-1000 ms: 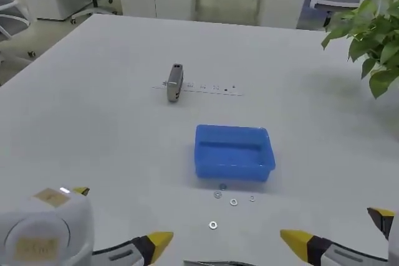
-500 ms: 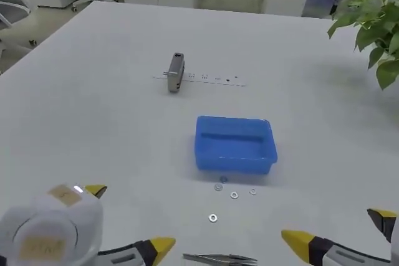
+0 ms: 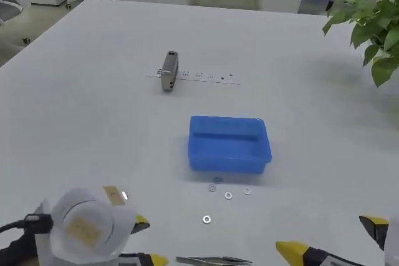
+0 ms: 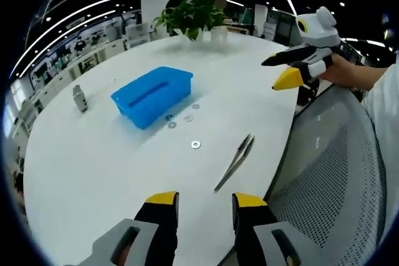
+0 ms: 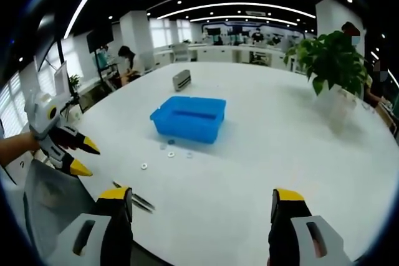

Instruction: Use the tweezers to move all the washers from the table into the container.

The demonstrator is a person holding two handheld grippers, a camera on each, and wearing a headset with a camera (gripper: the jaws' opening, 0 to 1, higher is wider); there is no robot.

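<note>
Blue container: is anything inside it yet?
The blue container looks bare inside in the head view; the floor strip behind its near wall is hidden. Washers lie on the table outside it.

Left claw (image 4: 202, 199): grey-white body, black jaws, yellow tips. Right claw (image 5: 201, 195) alike. Black cable (image 3: 15, 225), lower left of head view. White sleeve (image 4: 386, 95), right edge.

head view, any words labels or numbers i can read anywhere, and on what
No text reads clearly.
Row of small dark marks on the table beside the metal block: too small to read.
The yellowish label on the left claw body: blurred, unreadable.
</note>
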